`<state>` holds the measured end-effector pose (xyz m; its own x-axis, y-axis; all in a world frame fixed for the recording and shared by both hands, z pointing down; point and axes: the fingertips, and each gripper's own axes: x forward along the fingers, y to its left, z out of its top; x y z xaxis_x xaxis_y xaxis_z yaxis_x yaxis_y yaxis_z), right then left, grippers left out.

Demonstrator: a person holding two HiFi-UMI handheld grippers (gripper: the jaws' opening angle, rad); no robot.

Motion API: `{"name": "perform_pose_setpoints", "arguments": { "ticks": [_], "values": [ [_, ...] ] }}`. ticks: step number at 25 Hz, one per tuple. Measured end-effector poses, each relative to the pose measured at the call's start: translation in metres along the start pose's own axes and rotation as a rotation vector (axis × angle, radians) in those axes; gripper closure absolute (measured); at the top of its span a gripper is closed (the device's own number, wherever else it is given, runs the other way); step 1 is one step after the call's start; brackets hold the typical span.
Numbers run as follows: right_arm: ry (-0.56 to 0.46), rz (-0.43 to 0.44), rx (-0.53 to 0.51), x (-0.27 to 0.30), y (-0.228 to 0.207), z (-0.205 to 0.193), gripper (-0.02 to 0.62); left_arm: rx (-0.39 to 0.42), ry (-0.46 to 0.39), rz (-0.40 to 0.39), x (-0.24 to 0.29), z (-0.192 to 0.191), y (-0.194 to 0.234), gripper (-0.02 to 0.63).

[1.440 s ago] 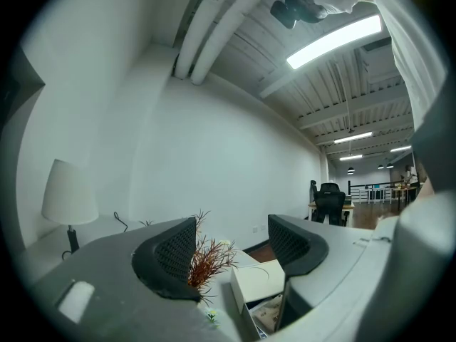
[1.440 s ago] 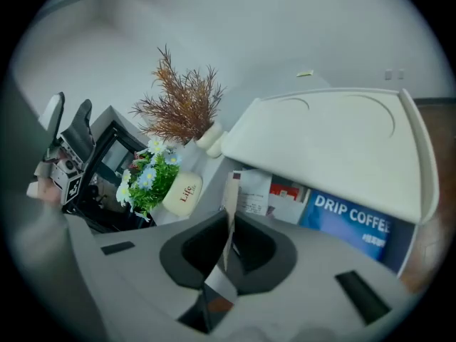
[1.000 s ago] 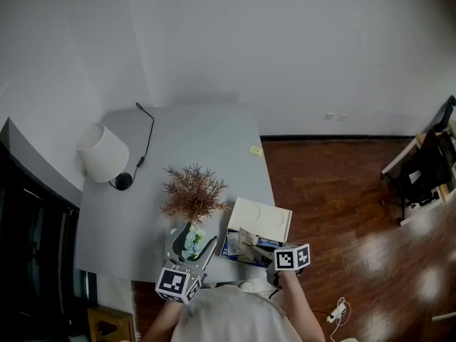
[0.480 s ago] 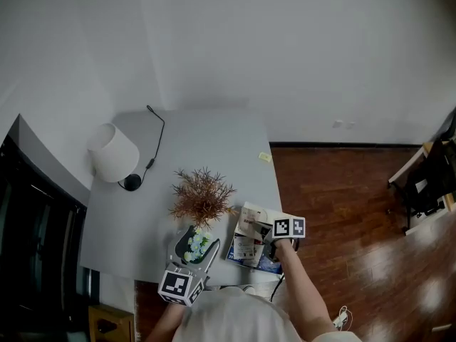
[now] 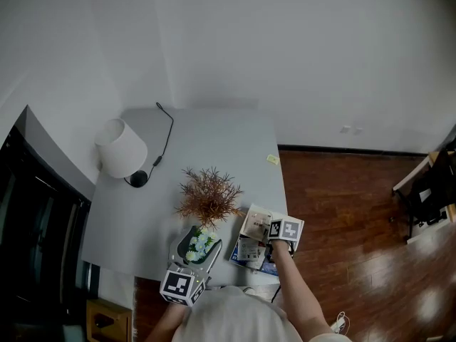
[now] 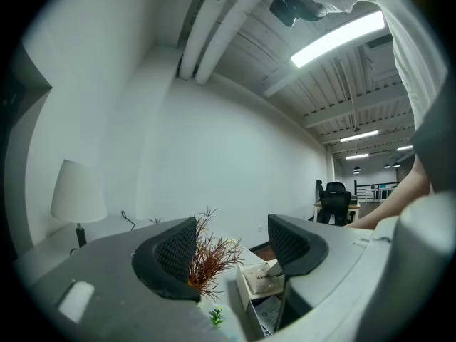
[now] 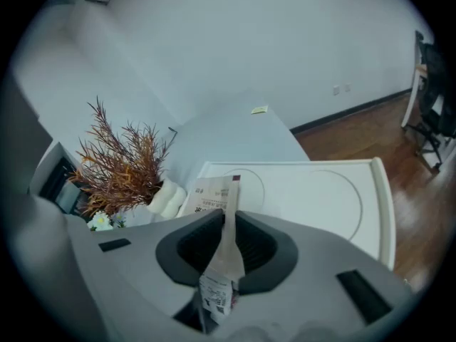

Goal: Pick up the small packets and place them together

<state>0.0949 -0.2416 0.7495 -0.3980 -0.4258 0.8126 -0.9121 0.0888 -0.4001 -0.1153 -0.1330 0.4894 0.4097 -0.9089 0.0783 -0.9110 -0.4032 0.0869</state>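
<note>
My right gripper (image 7: 226, 223) is shut on a small beige printed packet (image 7: 212, 199), which stands on edge between the jaws. The jaws have just been opening slightly, with the packet still pinched between them. In the head view the right gripper (image 5: 269, 235) hangs over the white box (image 5: 258, 212) beside more packets in a blue carton (image 5: 249, 254). My left gripper (image 6: 231, 251) stands open and holds nothing. It points level across the table from the near edge, next to the flower pot (image 5: 196, 244).
A dried brown plant (image 5: 209, 198) stands in the middle of the grey table (image 5: 214, 137). A white lamp (image 5: 121, 148) with a black cable sits at the left. A small yellow note (image 5: 273, 159) lies near the right edge. Wooden floor lies to the right.
My right gripper has carried the packet forward and down, from the table's near edge to over the white box. The left gripper has stayed in place.
</note>
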Motion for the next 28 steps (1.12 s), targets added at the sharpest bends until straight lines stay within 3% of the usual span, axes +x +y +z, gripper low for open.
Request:
{"name": "perform_pose_setpoints", "arguments": {
  "ticks": [3, 5, 6, 7, 8, 11, 14, 16, 21, 28],
  "values": [
    [-0.037, -0.086, -0.029, -0.006, -0.003, -0.002, 0.518, -0.002, -0.003, 0.002, 0.001, 0.000, 0.003, 0.304],
    [-0.084, -0.089, -0.068, -0.010, 0.002, 0.002, 0.515, 0.003, -0.001, -0.009, 0.002, 0.000, 0.003, 0.304],
    [-0.111, -0.071, -0.103, -0.010, 0.007, 0.005, 0.400, 0.005, 0.001, -0.017, 0.003, -0.001, 0.002, 0.304],
    [-0.133, -0.051, -0.142, -0.011, 0.014, 0.009, 0.182, 0.004, 0.003, -0.025, 0.004, -0.001, 0.001, 0.304],
    [-0.150, -0.037, -0.179, -0.013, 0.020, 0.011, 0.127, 0.002, 0.006, -0.033, 0.006, -0.002, 0.000, 0.304],
    [-0.271, -0.002, -0.278, -0.039, 0.037, 0.027, 0.127, -0.002, 0.010, -0.065, 0.010, -0.003, -0.008, 0.304],
    [-0.528, 0.107, -0.346, -0.093, 0.069, 0.053, 0.128, 0.000, 0.006, -0.104, 0.015, -0.001, -0.017, 0.305],
    [-0.683, 0.135, -0.384, -0.138, 0.083, 0.063, 0.129, 0.003, 0.004, -0.129, 0.019, 0.000, -0.021, 0.305],
    [-0.860, 0.035, -0.531, -0.220, 0.090, 0.057, 0.129, 0.004, -0.011, -0.180, 0.028, 0.004, -0.031, 0.308],
    [-1.084, -0.081, -0.568, -0.300, 0.087, 0.034, 0.164, 0.051, -0.051, -0.231, 0.038, 0.017, -0.044, 0.307]
  ]
}}
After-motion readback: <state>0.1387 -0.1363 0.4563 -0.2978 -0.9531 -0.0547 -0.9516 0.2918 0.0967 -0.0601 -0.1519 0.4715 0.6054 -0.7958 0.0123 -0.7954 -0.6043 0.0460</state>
